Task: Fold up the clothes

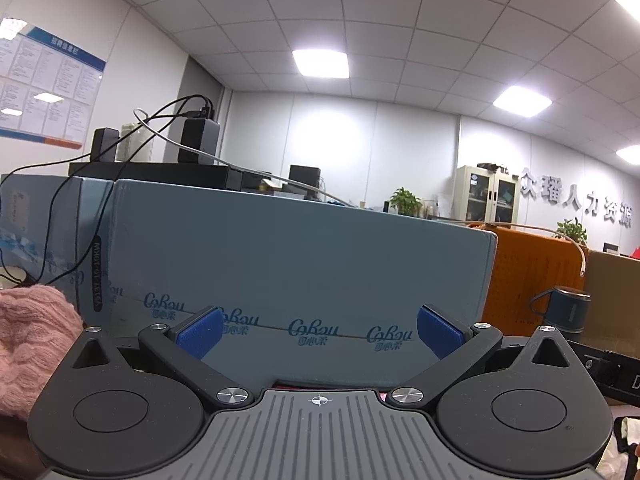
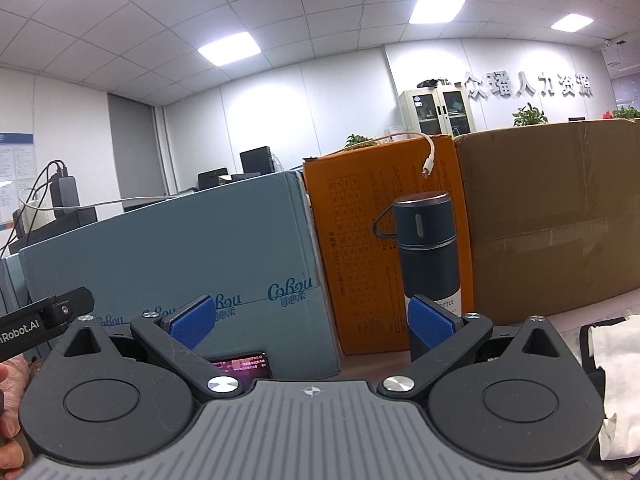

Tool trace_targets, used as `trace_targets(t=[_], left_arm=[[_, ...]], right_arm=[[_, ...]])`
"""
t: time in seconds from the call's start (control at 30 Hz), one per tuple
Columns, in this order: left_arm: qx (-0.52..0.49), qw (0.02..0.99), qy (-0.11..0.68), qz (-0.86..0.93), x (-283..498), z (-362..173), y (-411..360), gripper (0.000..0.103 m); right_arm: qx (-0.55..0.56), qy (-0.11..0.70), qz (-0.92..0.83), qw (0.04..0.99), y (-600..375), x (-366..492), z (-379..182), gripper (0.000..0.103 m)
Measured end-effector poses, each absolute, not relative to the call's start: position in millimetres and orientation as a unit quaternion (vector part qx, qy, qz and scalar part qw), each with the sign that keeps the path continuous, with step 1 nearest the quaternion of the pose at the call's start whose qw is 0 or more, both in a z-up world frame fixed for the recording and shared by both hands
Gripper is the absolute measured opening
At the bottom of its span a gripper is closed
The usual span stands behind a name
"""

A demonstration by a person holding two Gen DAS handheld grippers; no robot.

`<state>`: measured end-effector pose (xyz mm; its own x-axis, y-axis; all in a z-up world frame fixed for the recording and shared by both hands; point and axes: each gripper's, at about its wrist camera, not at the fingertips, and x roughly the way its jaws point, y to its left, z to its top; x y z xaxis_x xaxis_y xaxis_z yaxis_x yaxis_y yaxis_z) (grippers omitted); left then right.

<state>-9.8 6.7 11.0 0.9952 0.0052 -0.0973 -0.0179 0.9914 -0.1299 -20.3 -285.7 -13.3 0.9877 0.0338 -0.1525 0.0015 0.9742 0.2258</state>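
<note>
Office ceiling panels and a white wall with raised Chinese lettering fill the upper part of both views, and a row of boxes stands on the desk straight ahead: a blue-grey carton (image 1: 296,264), an orange box (image 2: 384,240) and a brown cardboard box (image 2: 548,216). A dark blue flask (image 2: 428,248) stands upright just in front of the orange box.

Both tools are raised and aimed level at the boxes rather than down at any cloth. The left gripper (image 1: 318,334) has its blue pads spread wide apart with nothing between them. The right gripper (image 2: 310,322) is equally wide open and empty; a lit phone screen (image 2: 246,364) shows low between its arms.

The clothes sit at the edges. A pink knitted garment (image 1: 32,332) lies bunched in a heap at the far left of the left wrist view, beside and slightly behind the left gripper, not touching its fingers as far as can be seen. A white cloth (image 2: 616,376) over something dark lies at the far right of the right wrist view, beside the right gripper.

Folding appears not yet begun: the pink knit looks crumpled, and neither tool grips fabric. Reaching down to the garment seems the whole job left.
</note>
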Motion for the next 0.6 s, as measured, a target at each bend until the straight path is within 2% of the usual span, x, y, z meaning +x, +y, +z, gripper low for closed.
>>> trace_targets(t=[0.6], left_arm=[[-0.071,0.997,0.044,0.005,-14,12,8,0.103]], right_arm=[[0.114,0.078,0.017,0.990,-286,0,-17,0.103]])
